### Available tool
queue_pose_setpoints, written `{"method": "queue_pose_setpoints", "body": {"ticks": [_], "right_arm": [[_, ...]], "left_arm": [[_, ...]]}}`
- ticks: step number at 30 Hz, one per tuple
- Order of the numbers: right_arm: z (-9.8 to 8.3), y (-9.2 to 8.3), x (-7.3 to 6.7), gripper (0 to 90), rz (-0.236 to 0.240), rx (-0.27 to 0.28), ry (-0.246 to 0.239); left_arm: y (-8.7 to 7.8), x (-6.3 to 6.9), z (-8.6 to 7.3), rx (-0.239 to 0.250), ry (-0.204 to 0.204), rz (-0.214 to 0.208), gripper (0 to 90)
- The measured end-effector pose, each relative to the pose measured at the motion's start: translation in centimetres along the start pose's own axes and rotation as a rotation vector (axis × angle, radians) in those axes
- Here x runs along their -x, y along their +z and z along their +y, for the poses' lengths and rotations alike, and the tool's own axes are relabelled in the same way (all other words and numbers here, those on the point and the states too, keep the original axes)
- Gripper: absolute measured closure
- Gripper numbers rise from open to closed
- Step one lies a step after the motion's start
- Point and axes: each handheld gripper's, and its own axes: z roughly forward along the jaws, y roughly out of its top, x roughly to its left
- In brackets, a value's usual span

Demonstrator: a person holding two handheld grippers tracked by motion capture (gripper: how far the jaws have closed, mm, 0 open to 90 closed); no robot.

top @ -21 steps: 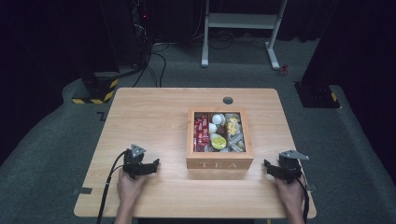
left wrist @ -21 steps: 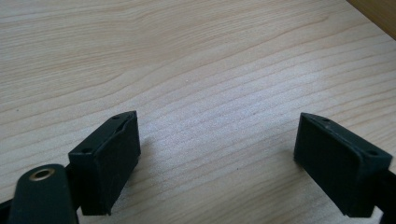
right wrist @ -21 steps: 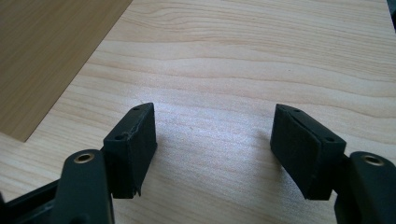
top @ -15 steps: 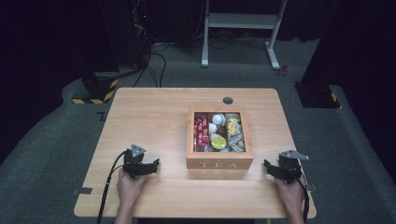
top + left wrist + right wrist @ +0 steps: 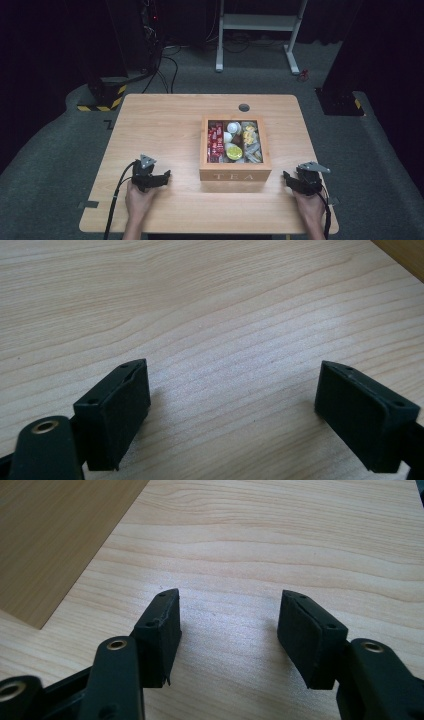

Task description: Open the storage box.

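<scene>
Left tool (image 5: pixel 159 176): held in the person's left hand (image 5: pixel 139 200) near the bench's front edge, left of the tea box; jaws are spread wide and released, with nothing between them. In the left gripper view (image 5: pixel 232 405) only bare wood grain is seen between the two black pads.

Right tool (image 5: pixel 295 179): held in the person's right hand (image 5: pixel 311 207) at the front right of the bench, just right of the tea box; jaws are parted and released, gripping nothing. In the right gripper view (image 5: pixel 229 630) bare wood is seen between the pads, and a darker wooden wall of the box is seen at the upper left.

Tea box (image 5: pixel 235 176): an open wooden box lettered "TEA" on its front wall, set right of the bench's middle, between the two tools and apart from both.

Box contents: red packets (image 5: pixel 215 141) are stood in the left compartment; a yellow-green round item (image 5: pixel 233 152) and a white round item (image 5: pixel 228 137) are seen in the middle; pale wrapped pieces (image 5: pixel 251 145) are seen on the right. Their exact kind cannot be told.

Bench (image 5: pixel 160 125): light wood, with a dark round cable hole (image 5: pixel 244 107) beyond the box near the far edge.

Cables: a black cable (image 5: pixel 116 197) is trailed from the left tool over the front edge.
</scene>
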Motion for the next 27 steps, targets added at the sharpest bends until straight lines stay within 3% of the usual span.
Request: {"method": "queue_pose_setpoints", "body": {"ticks": [6,8,11,16,22,27], "right_arm": [[-0.1,-0.3,0.1,56.1,0.016,0.005,0.009],[-0.5,-0.6,0.0,67.3,0.035,0.017,0.021],[-0.8,-0.9,-0.2,75.3,0.063,0.018,0.011],[-1.2,-1.6,-0.8,83.4,0.103,0.034,-0.023],[-1.4,-2.2,-1.8,88.4,0.132,0.052,-0.066],[-1.6,-2.3,-2.5,89.6,0.154,0.044,-0.074]], "left_arm": [[0.0,0.0,0.0,0.000,0.000,0.000,14.8],[0.0,0.0,0.0,0.000,0.000,-0.001,14.8],[0.0,0.0,0.0,0.000,0.001,0.000,14.8],[0.0,0.0,0.0,0.000,0.001,0.000,14.8],[0.0,0.0,0.0,0.000,0.000,0.000,14.8],[0.0,0.0,0.0,0.000,0.000,0.000,14.8]]}}
